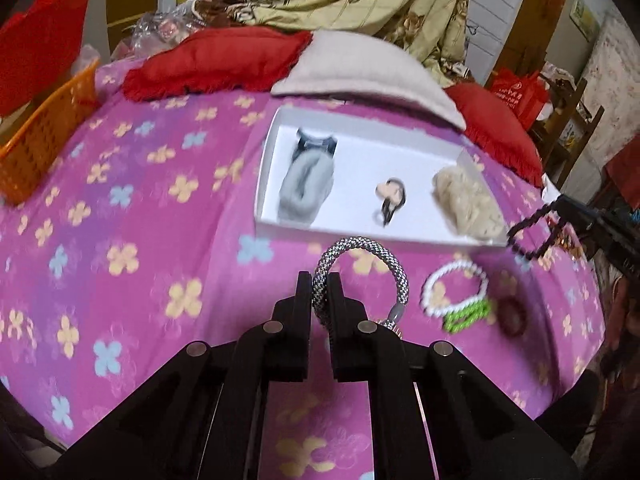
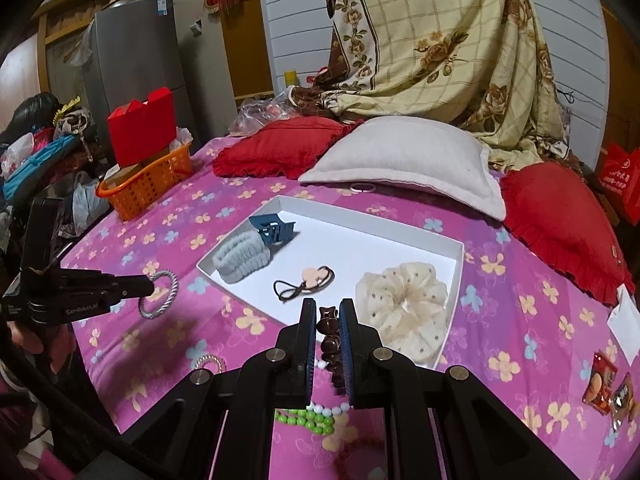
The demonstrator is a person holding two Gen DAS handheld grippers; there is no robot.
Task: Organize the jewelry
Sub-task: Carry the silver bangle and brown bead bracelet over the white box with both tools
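1. Gripping a silver-and-white woven rope bracelet (image 1: 362, 258), the left gripper (image 1: 319, 280) is keeping its black fingers (image 1: 303, 296) nearly together, with only the cord's thickness between them.
2. That bracelet is arching up and to the right of the fingertips, its loop hanging clear above the pink flowered bedspread (image 1: 140, 240), just short of the near wall of the shallow white cardboard tray (image 1: 360, 236).
3. The right gripper (image 2: 327, 312) is pinching a strand of dark brown beads (image 2: 329, 326) between narrowly set fingers (image 2: 307, 320); the strand is running down between the pads and out of sight beneath them.
4. From the left wrist camera, that dark strand is dangling from the right gripper beside the tray's near right corner.
5. Inside the tray are lying a grey fluffy scrunchie (image 2: 242, 260) touching a blue plastic claw clip (image 2: 272, 229), a thin dark hair tie with a peach charm (image 2: 306, 280), and a cream dotted sheer scrunchie (image 2: 404, 308).
6. A white bead bracelet (image 1: 454, 288) and a green bead bracelet (image 1: 468, 314) are resting on the bedspread, outside the tray, near a dark red ring-shaped piece (image 1: 514, 316) too blurred to identify.
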